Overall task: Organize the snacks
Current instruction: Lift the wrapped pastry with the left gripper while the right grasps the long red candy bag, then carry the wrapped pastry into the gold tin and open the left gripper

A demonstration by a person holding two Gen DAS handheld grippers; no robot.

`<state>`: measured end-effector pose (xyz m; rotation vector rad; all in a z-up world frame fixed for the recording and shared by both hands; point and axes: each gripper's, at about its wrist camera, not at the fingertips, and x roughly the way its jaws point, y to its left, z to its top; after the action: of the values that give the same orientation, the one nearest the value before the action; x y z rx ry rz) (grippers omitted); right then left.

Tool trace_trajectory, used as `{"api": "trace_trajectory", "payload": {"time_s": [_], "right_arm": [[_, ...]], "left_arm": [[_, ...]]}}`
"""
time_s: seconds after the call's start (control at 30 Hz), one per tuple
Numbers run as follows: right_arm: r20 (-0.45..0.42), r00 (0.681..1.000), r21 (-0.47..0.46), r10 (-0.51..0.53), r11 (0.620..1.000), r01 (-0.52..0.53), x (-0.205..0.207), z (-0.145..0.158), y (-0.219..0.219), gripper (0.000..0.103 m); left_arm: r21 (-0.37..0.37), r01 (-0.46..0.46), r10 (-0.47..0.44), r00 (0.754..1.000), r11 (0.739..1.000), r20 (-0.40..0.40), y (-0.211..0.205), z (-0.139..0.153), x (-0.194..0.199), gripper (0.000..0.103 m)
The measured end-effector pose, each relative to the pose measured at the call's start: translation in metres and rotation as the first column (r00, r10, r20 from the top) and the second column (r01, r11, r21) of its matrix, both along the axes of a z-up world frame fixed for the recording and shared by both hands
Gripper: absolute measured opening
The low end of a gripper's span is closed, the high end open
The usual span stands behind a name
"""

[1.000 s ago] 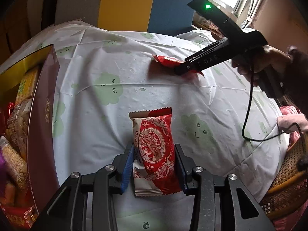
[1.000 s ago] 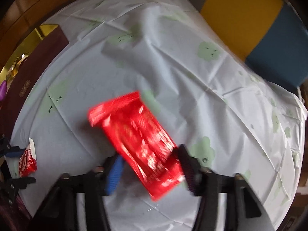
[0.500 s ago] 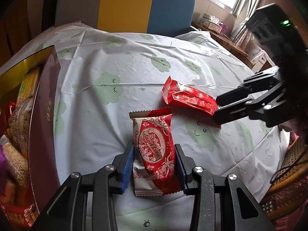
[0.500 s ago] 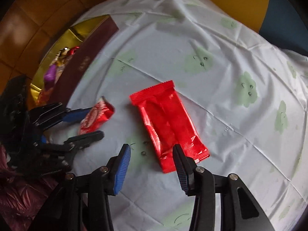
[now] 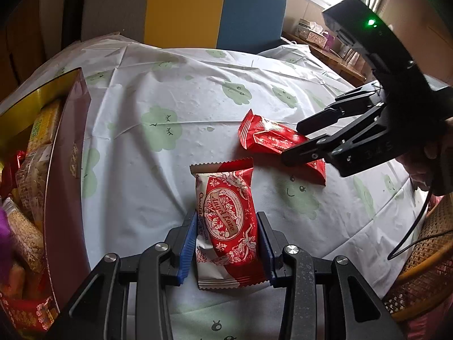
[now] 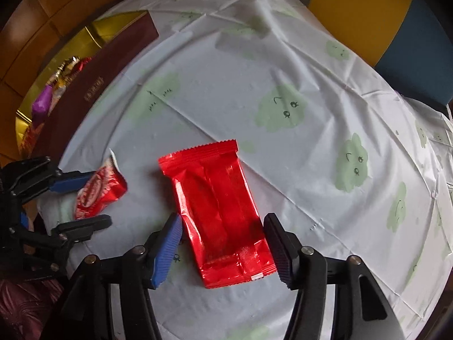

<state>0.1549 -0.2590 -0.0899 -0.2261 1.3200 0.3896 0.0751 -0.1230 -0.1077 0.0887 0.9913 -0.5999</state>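
A red-and-white Angel Love snack packet [image 5: 226, 226] lies on the tablecloth between the fingers of my left gripper [image 5: 226, 243]; the jaws stand open on either side of it. It also shows in the right wrist view [image 6: 97, 189]. A plain red packet [image 6: 220, 215] lies flat between the open fingers of my right gripper [image 6: 223, 243], with small gaps on both sides. In the left wrist view the red packet [image 5: 269, 138] lies under my right gripper [image 5: 297, 141].
A maroon box with a gold inside [image 5: 68, 153] stands at the left, filled with several snacks; it also shows in the right wrist view [image 6: 93, 85]. A yellow and blue chair back [image 5: 198, 8] is behind the table. A wicker chair [image 5: 424, 269] is at the right.
My right gripper carried the red packet down to the cloth, let it go, and now straddles it with open jaws. My left gripper and its packet have not moved.
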Motion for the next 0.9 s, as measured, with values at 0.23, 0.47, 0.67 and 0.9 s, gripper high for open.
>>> {"api": "trace_trajectory", "payload": {"time_s": [0.23, 0.47, 0.67, 0.9], "right_arm": [[0.065, 0.998, -0.077, -0.024, 0.997, 0.029, -0.014, 0.0, 0.009, 0.043], [0.106, 0.988, -0.058, -0.112, 0.991, 0.119, -0.043, -0.003, 0.009, 0.044], [0.158, 0.985, -0.081, -0.074, 0.993, 0.088, -0.049, -0.009, 0.015, 0.044], [0.147, 0.985, -0.051, -0.094, 0.993, 0.102, -0.052, -0.008, 0.013, 0.045]], "left_arm": [[-0.001, -0.002, 0.002, 1.0, 1.0, 0.006, 0.0, -0.001, -0.001, 0.041], [0.027, -0.002, 0.001, 1.0, 1.0, 0.026, -0.004, -0.001, -0.005, 0.041], [0.06, -0.003, 0.0, 0.999, 0.998, 0.043, -0.009, 0.0, -0.006, 0.04], [0.08, -0.021, 0.018, 0.999, 0.997, 0.042, -0.01, 0.006, -0.008, 0.039]]}}
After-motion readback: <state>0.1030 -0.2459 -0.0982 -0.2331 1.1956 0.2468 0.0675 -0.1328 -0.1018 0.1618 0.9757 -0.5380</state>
